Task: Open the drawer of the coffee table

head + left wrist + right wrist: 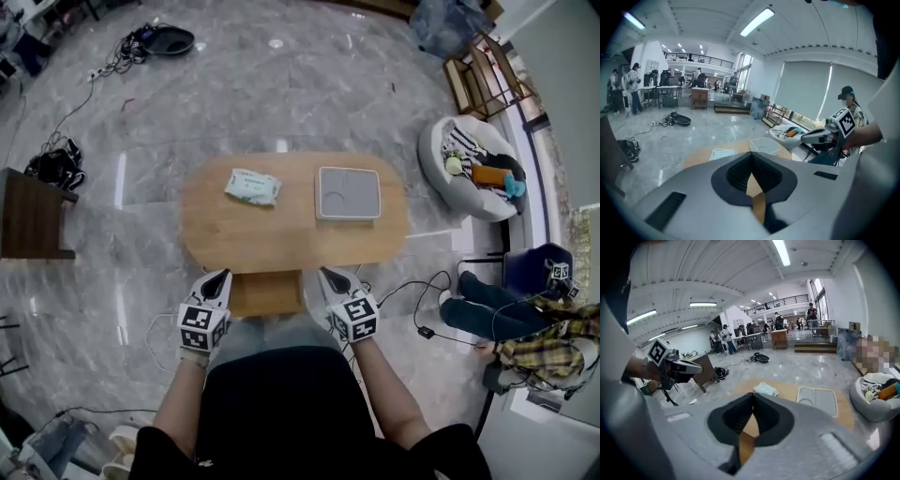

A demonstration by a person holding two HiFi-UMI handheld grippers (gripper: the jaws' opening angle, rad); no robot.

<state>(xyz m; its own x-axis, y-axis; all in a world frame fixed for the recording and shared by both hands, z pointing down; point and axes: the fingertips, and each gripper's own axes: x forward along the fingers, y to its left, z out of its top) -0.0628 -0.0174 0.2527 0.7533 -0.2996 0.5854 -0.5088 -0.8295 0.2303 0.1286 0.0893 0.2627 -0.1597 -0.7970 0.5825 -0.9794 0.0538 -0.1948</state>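
Note:
The oval wooden coffee table (211, 239) stands in front of me, and its drawer (265, 292) juts out from the near side, pulled open. My left gripper (221, 274) hangs at the drawer's left, its jaws shut on nothing. At the drawer's right my right gripper (323, 273) is also shut and empty. Both are held above the drawer's level, apart from it. In the left gripper view the shut left gripper (751, 154) points over the table top (701, 157); the right gripper (753, 395) does the same in its own view.
On the table lie a pack of wipes (252, 187) and a grey square tray (348, 193). A white beanbag (455, 173) with clutter sits at the right, a dark side table (33, 216) at the left. Cables (412, 295) trail on the marble floor.

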